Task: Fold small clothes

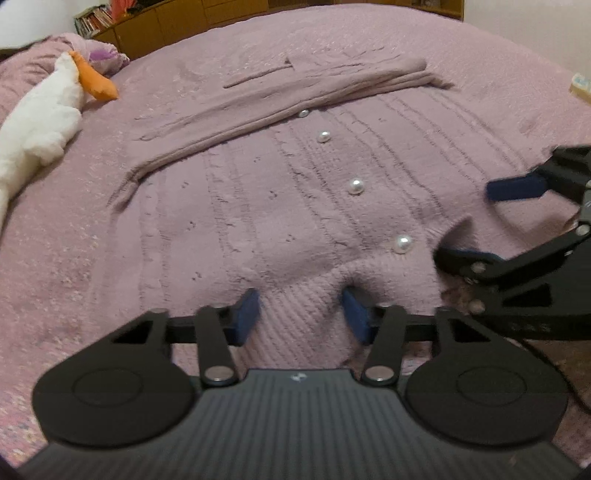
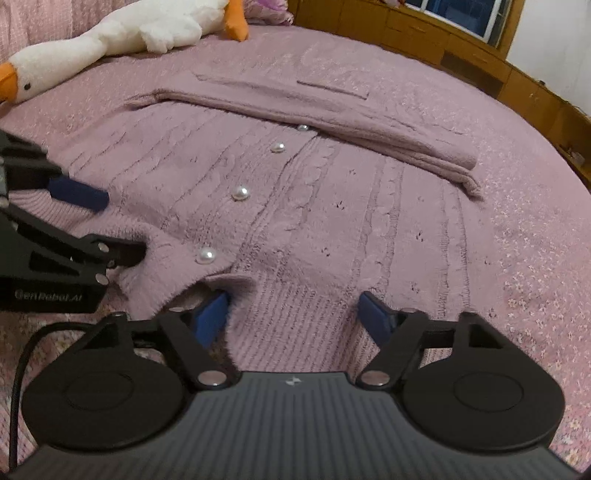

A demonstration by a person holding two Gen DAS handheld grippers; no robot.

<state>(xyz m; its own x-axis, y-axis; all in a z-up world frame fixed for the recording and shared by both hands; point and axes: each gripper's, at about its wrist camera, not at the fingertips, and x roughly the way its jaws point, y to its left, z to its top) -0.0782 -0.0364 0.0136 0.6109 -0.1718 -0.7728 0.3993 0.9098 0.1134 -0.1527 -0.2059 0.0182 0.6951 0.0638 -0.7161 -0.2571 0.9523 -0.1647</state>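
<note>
A mauve cardigan [image 1: 258, 192] lies flat on the bed [image 1: 55, 258], which has a pink blanket. A plush goose [image 2: 122, 33] lies near the wooden cabinets [image 2: 461, 48]. The left tongs [image 1: 301, 314] and right tongs [image 2: 293, 317] are both open around the ribbed hem, gripping nothing.

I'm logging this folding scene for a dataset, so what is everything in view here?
cardigan: one, mauve knit, flat on the bed, sleeves folded across its top.
pearl buttons: four visible, white, down the front.
bedspread: one, pink, under everything.
goose plush: one, white with orange beak, far side.
cabinets: wooden, beyond the bed.
left gripper: blue fingers open over the hem.
right gripper: blue fingers open over the hem.
</note>
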